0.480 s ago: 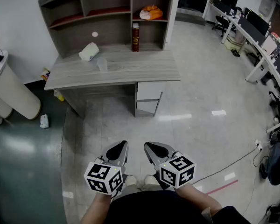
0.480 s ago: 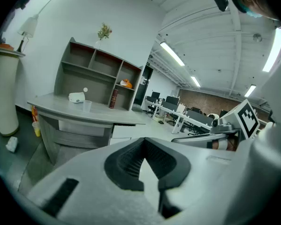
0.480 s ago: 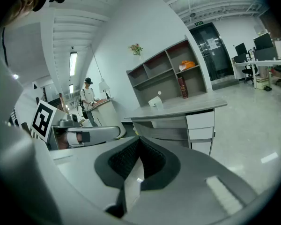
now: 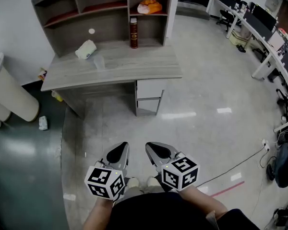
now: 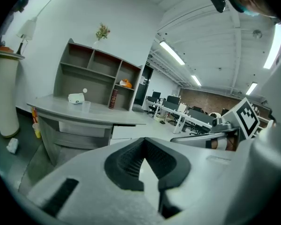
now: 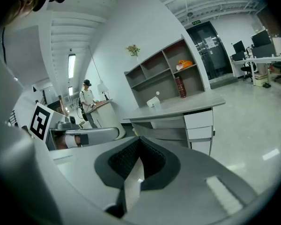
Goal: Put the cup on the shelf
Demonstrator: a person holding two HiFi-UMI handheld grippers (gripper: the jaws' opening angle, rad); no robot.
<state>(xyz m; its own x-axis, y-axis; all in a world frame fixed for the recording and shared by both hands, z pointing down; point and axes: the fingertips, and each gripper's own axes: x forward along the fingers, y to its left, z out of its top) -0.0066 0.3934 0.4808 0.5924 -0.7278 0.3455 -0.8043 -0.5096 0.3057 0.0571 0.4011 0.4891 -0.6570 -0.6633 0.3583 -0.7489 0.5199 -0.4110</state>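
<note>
A clear plastic cup stands on the grey desk, near its back left, next to a white paper roll lying on its side. The grey shelf unit rises from the back of the desk; it holds an orange bundle, and a dark red bottle stands below it. My left gripper and right gripper are side by side low over the floor, far in front of the desk. Both are shut with nothing in them. The jaws meet in the left gripper view and the right gripper view.
A white cylindrical stand is left of the desk, with a white scrap on the floor beside it. Drawers sit under the desk's right end. Office desks and chairs line the right side. A cable crosses the floor. A person stands far back.
The desk and shelf sit slightly higher and further left in the head view. Both grippers stay shut in much the same spot.
</note>
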